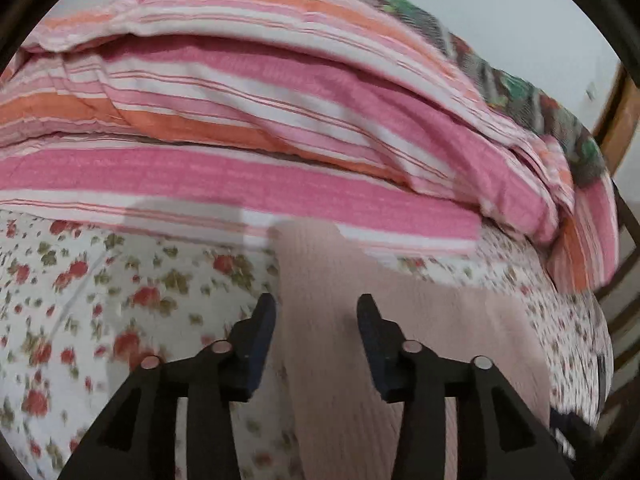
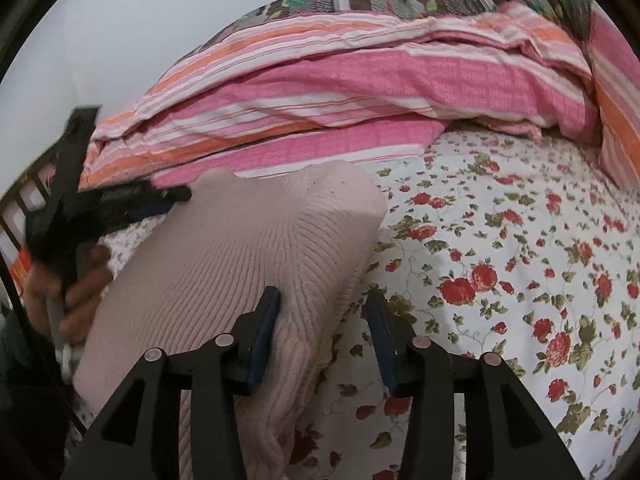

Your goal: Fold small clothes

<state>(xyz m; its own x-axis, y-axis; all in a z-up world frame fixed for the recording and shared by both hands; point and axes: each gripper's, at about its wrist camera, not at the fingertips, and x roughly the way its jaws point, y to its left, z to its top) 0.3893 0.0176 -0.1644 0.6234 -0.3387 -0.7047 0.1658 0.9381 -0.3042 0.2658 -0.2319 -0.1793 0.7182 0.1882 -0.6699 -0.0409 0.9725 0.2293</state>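
We are working a pale pink ribbed knit garment (image 2: 240,264) lying on the floral bedsheet (image 2: 520,260), just in front of the heap of striped pink-and-orange bedding (image 2: 340,80) that serves as our landmark. The left gripper (image 1: 316,304) is hovering over the knit on the side nearest that bedding, its jaws standing apart with cloth beneath them but no pad pressing on it; from the right wrist view it is showing at the far left (image 2: 176,196), held by a hand (image 2: 76,292), where we cannot tell its opening. The right gripper (image 2: 322,300) is sitting at the knit's edge farthest from the bedding, jaws parted, one finger against the fold and the other over bare sheet.

The risks, as we judge them: with neither gripper clamped, the loose knit may be slumping or unfolding; a closing jaw may be pinching the sheet along with the garment, dragging both; and the far end, touching the striped bedding, may be snagging there.

Our count: one knit garment, two grippers, one hand in view, one floral sheet, one striped heap.
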